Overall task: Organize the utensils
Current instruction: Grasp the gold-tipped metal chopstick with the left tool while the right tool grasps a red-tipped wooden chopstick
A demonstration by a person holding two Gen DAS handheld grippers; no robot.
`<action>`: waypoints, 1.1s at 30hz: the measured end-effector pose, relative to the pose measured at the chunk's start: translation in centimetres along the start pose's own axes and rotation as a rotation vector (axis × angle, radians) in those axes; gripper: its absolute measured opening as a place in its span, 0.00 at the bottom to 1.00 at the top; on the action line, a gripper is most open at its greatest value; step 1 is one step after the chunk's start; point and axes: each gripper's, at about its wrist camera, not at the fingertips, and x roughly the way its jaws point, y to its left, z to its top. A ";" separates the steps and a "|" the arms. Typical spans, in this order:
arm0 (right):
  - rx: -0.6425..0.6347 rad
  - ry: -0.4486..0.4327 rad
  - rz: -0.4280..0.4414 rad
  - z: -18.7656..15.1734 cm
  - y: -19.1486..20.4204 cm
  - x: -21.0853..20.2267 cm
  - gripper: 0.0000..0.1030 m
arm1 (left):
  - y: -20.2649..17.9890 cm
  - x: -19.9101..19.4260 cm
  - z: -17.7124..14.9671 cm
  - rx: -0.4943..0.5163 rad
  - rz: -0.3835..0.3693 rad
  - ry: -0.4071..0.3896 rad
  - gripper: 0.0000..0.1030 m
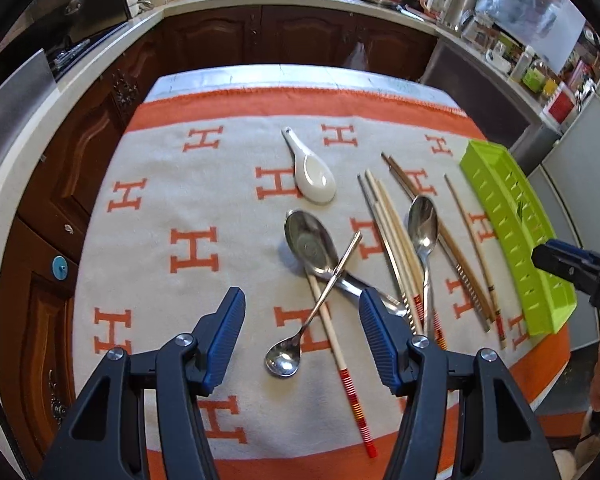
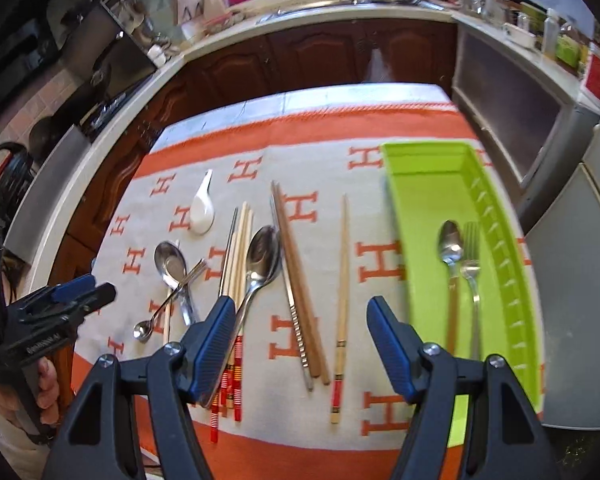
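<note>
Two grippers hang over a table spread with an orange-and-white cloth [image 1: 148, 216] patterned with letter H shapes. The left gripper [image 1: 302, 340] has its blue-padded jaws parted with nothing between the pads; below the gap lie a small steel spoon [image 1: 284, 356] and a red-striped chopstick [image 1: 352, 384], crossing over the handle of a large steel spoon [image 1: 310, 244]. A white ceramic spoon [image 1: 314, 178] lies farther back, apart from the rest. The right gripper [image 2: 302, 344] is spread wide and also grips nothing; its left finger [image 2: 212, 348] overlaps in view the handle of a steel tablespoon [image 2: 262, 258] and a bundle of pale chopsticks [image 2: 240, 248]. Between its jaws lie a brown chopstick pair [image 2: 300, 292] and a single light chopstick [image 2: 342, 280] on the cloth. At the right edge of the table sits a green slotted tray [image 2: 428, 184], already containing a spoon [image 2: 450, 248] and a fork [image 2: 471, 256] side by side. Kitchen counters and dark wooden cabinets [image 1: 292, 36] run behind the table.
</note>
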 end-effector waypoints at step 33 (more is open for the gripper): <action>-0.106 0.137 0.070 -1.1 4.2 5.6 0.39 | -1.3 6.1 -1.5 0.118 -0.069 0.149 0.01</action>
